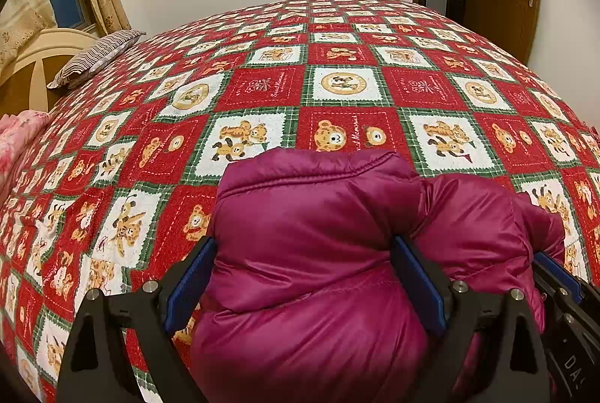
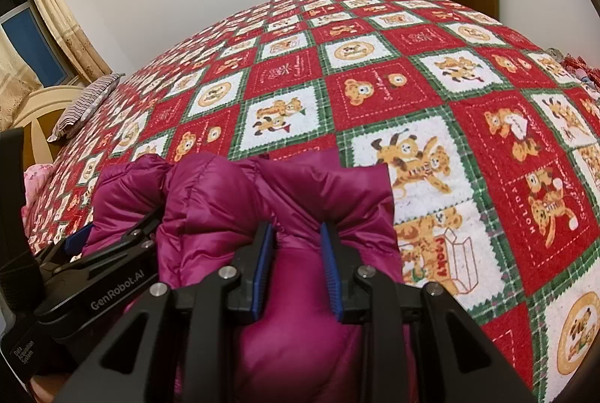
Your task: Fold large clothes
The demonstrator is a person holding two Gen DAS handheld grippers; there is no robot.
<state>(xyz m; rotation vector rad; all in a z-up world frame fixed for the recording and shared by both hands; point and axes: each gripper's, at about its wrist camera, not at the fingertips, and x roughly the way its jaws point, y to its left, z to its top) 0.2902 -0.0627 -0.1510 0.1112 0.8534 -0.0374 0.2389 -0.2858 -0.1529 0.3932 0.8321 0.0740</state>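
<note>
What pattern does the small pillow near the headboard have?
The small pillow has thin dark and light stripes, seen best in the left wrist view.

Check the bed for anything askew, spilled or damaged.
Nothing stands out. The bear-print bedspread lies smooth, the striped pillow rests at the headboard, and the magenta puffer jacket is bunched only where each hand-held gripper clamps it.

Glossy quilted nylon-like jacket [image 1: 318, 245] on matt, nubby printed cloth bedspread [image 1: 262, 91]
</note>
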